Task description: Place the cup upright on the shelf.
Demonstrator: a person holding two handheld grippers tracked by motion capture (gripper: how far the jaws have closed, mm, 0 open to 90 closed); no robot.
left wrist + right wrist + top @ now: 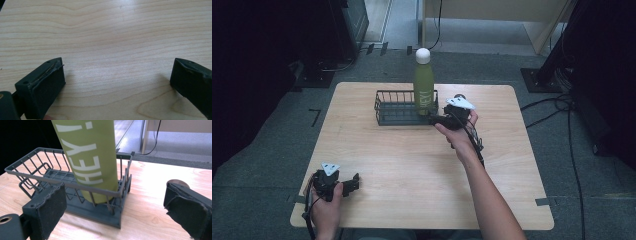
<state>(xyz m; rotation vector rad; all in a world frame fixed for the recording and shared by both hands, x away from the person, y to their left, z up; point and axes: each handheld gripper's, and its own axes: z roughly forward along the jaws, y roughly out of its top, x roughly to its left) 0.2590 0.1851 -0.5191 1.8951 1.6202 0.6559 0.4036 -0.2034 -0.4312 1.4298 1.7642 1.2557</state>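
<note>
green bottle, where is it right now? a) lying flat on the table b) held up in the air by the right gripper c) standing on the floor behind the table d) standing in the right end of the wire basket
d: the green bottle stands upright inside the wire basket, at its right end, and the right gripper is open in front of it without touching it.

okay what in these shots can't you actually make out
- Bottle: the right gripper view's top edge cuts off its upper part; the basket wires hide its foot.
- Dark round thing: right gripper view, half hidden behind a pad; in the high view too small to identify.
- Right gripper: in the high view its jaws blur into the basket, so touch is unclear.
- Left gripper: its view shows bare table.
</note>
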